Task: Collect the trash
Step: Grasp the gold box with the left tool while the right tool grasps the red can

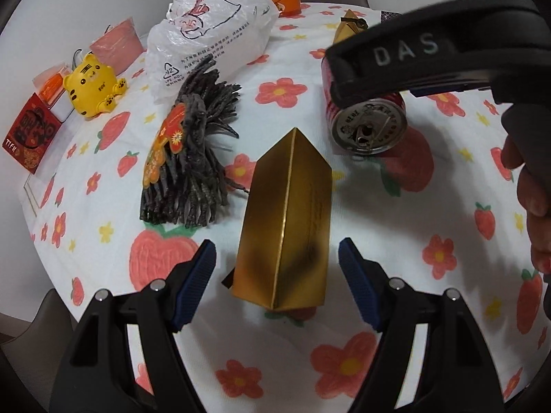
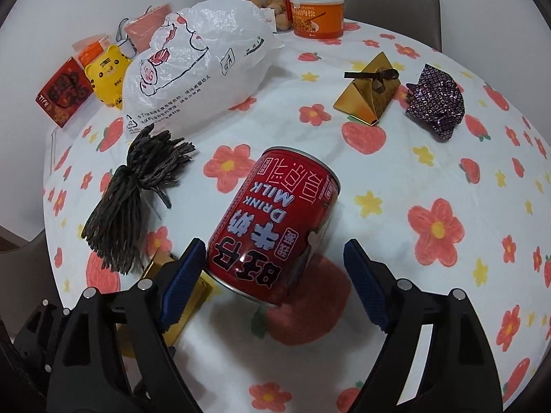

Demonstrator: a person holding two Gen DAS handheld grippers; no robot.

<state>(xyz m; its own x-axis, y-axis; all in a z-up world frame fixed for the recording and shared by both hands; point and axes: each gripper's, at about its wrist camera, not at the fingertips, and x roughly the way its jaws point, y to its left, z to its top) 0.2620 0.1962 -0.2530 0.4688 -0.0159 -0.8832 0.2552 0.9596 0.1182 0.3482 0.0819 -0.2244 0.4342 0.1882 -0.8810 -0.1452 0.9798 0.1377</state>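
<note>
left tongs (image 1: 277,268) spread wide around the near end of the gold box (image 1: 286,220), pads clear of it on both sides, nothing held yet. right tongs (image 2: 273,270) just as wide over the red milk can (image 2: 275,227), which lies on its side; the left pad looks to be at the can's wall, whether touching i cannot tell, while the right pad stands well off, so no grip there either. the risk, as i judge it: the can is round and lying down, so a one-sided nudge could roll it away to the right, and the box's slanted faces could slip out of a squeeze. the two tools are close together, the right one hanging just over the can in the left view, so a bump is possible. just left of the box lies the dark yarn tassel (image 1: 196,151), near enough to snag. farther off, a white plastic bag (image 2: 199,65), a second gold box (image 2: 368,99) with ribbon, a sequin cloth (image 2: 435,103) far right, and a yellow tiger toy (image 1: 93,84) and a red packet (image 1: 31,137) far left, all on the flowered tablecloth (image 2: 430,189).
</note>
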